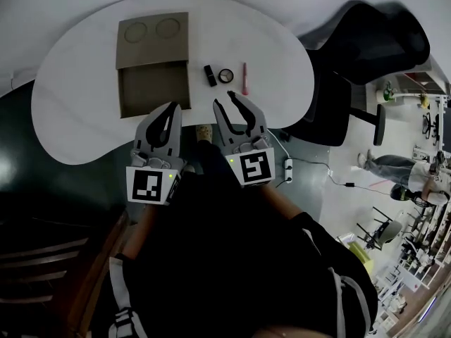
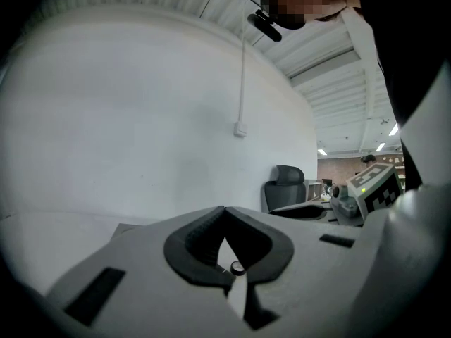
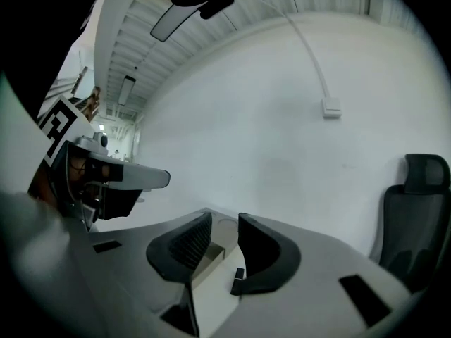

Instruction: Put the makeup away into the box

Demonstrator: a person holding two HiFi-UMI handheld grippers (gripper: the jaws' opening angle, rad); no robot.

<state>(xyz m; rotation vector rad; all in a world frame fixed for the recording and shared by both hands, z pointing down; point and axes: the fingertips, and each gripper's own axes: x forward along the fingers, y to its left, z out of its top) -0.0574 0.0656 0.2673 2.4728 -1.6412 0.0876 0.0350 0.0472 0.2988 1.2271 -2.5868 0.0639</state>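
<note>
Cardboard box [image 1: 153, 86] open on table [image 1: 84, 104]; lipstick [image 1: 210, 74], compact [image 1: 225, 75], pencil [image 1: 245, 78] just right of it. Both empty: right gripper [image 1: 224, 98] part-open, left gripper [image 1: 173, 106] pinched closed. Best bet: come down square over lipstick, grab mid-body.

The left gripper [image 1: 170, 108] hides the box [image 1: 153, 89]'s near corner.

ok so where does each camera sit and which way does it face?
Head view: on the person's head, steeply down at table, box, left tongs, right tongs; torso shows below.
Left gripper view: on the left tongs, along their shut jaws toward the wall; right tongs at right.
Right gripper view: on the right tongs, along open jaws at the box; left tongs at left.
Shared: both gripper views show chair and wall.
</note>
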